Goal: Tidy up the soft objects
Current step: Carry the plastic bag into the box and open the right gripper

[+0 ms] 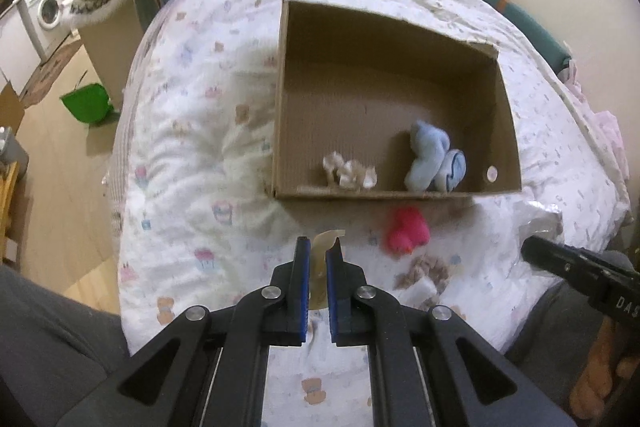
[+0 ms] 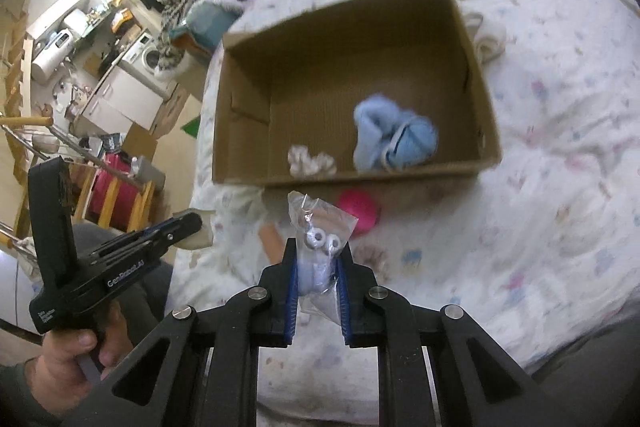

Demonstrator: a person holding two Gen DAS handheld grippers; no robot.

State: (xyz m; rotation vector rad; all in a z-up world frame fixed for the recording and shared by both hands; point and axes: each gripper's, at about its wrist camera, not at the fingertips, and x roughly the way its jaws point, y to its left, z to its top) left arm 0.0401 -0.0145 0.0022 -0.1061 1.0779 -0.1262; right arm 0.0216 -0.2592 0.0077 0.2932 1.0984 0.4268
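The right gripper (image 2: 318,259) is clamping its fingers on a clear plastic bag holding a small pale-blue toy with googly eyes (image 2: 320,247), hanging above the bed (image 2: 540,187) just before the open brown cardboard box (image 2: 478,99). The left gripper (image 1: 318,259) is pinching a translucent tan strip (image 1: 322,247). Best carrying the bag well over the near wall before releasing, beside the light-blue fleece bundle (image 2: 390,139).

The right-wrist view is motion-blurred: the light blue soft item (image 2: 394,137) and the small white one (image 2: 312,163) in the cardboard box (image 2: 476,99) are smeared, their shapes unclear. A pink item (image 2: 362,213) by the box's near wall is partly hidden behind a clear bag (image 2: 320,227). In the left-wrist view, the right gripper (image 1: 532,251) is cut off by the right edge.
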